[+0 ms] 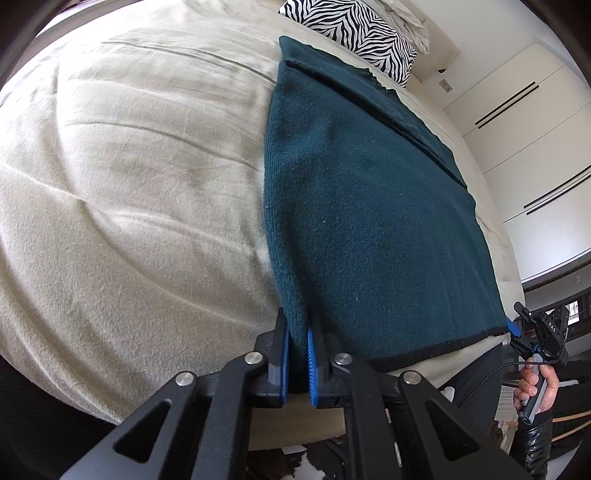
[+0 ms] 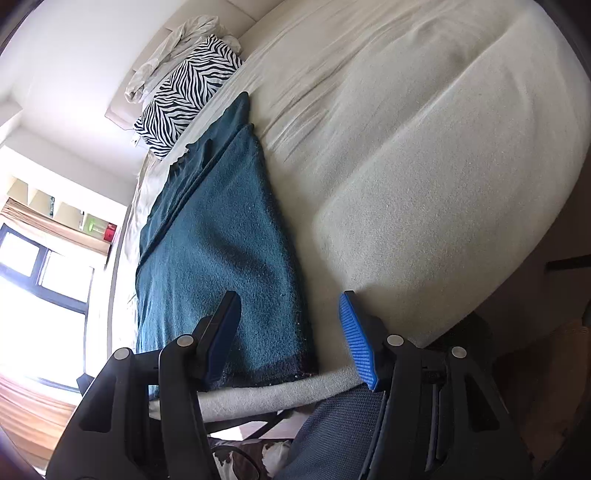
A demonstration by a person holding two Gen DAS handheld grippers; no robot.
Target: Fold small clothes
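A dark teal knit garment (image 1: 369,206) lies flat and lengthwise on the cream bed cover, partly folded with a second layer along its far side. My left gripper (image 1: 297,332) is shut on the garment's near left corner at the dark hem. In the right wrist view the same garment (image 2: 218,251) stretches away from me. My right gripper (image 2: 290,314) is open, its jaws spread wide over the garment's near right corner, holding nothing. The right gripper also shows in the left wrist view (image 1: 524,328), at the garment's other near corner.
The cream bed cover (image 1: 129,184) spreads wide beside the garment. A zebra-print pillow (image 1: 354,29) and crumpled white bedding (image 2: 173,48) lie at the head. White wardrobe doors (image 1: 524,122) stand beyond the bed. A bright window (image 2: 33,280) is at the left.
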